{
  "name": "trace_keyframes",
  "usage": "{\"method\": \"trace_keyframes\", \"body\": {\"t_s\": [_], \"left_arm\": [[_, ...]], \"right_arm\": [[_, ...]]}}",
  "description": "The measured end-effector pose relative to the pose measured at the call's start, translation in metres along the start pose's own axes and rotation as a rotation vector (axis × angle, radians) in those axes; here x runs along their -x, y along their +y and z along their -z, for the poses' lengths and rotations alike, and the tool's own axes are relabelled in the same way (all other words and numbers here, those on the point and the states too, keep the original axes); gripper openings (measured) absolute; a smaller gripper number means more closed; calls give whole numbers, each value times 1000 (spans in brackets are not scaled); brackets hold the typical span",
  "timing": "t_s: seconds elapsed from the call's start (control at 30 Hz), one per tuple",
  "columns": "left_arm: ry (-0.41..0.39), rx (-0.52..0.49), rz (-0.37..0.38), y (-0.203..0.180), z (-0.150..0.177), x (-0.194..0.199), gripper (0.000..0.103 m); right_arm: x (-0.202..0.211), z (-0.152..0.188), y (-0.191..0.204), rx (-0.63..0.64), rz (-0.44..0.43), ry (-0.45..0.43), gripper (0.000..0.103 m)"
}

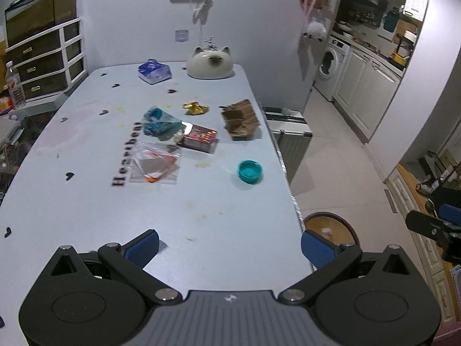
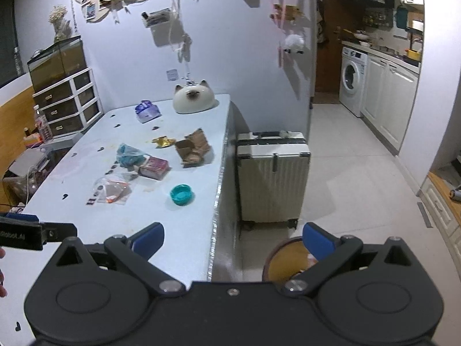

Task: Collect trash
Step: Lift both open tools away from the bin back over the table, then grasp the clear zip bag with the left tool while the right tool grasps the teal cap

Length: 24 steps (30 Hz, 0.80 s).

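I have both grippers hovering at the near end of the table point(image 1: 86, 132), and neither carries anything. My left gripper point(image 1: 230, 248) stands wide, its blue pads point(image 1: 142, 248) far apart over the pale tabletop. My right gripper point(image 2: 233, 239) is just as wide; one pad sits over the table's near corner and the other over the bin point(image 2: 283, 259) on the floor beside the table.

The trash lies in a loose cluster mid-table, well apart from both grippers. Nearest me is a teal cap point(image 1: 249, 171), alone toward the right edge. Left of it lies a clear bag point(image 1: 155, 164) with something orange inside, covering part of the black lettering on the tabletop. Behind that sits a red box point(image 1: 198, 138), touching or just beside a crumpled teal wrapper point(image 1: 157, 122) (I cannot tell which). Farther back are a gold foil scrap point(image 1: 196, 107) and, to its right, torn cardboard point(image 1: 240, 119) near the table's right edge.

At the far end, by the wall, stand a cat-faced ceramic piece point(image 1: 209, 65) and a blue-purple tissue pack point(image 1: 154, 72). A pale suitcase point(image 2: 272, 178) stands upright on the floor against the table's right side, behind the bin. The bin holds a small pale scrap (too blurred to name).
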<state>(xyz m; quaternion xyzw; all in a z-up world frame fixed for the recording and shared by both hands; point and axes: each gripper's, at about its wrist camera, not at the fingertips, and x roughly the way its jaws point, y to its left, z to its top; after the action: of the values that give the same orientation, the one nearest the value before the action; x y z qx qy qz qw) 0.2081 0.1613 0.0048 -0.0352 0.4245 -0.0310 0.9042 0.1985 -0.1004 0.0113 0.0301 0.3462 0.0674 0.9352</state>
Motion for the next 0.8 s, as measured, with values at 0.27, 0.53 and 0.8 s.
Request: {"method": "trace_keyframes", "body": {"t_s": [0.27, 0.53, 0.8], "left_arm": [[-64, 95, 29, 51, -31, -32, 103], [-107, 251, 121, 99, -49, -87, 103], [-119, 520, 217, 139, -49, -151, 86]], "right_arm": [[-33, -14, 24, 13, -11, -11, 103], [-85, -23, 52, 28, 7, -46, 103], [-148, -29, 76, 77, -96, -3, 103]]}}
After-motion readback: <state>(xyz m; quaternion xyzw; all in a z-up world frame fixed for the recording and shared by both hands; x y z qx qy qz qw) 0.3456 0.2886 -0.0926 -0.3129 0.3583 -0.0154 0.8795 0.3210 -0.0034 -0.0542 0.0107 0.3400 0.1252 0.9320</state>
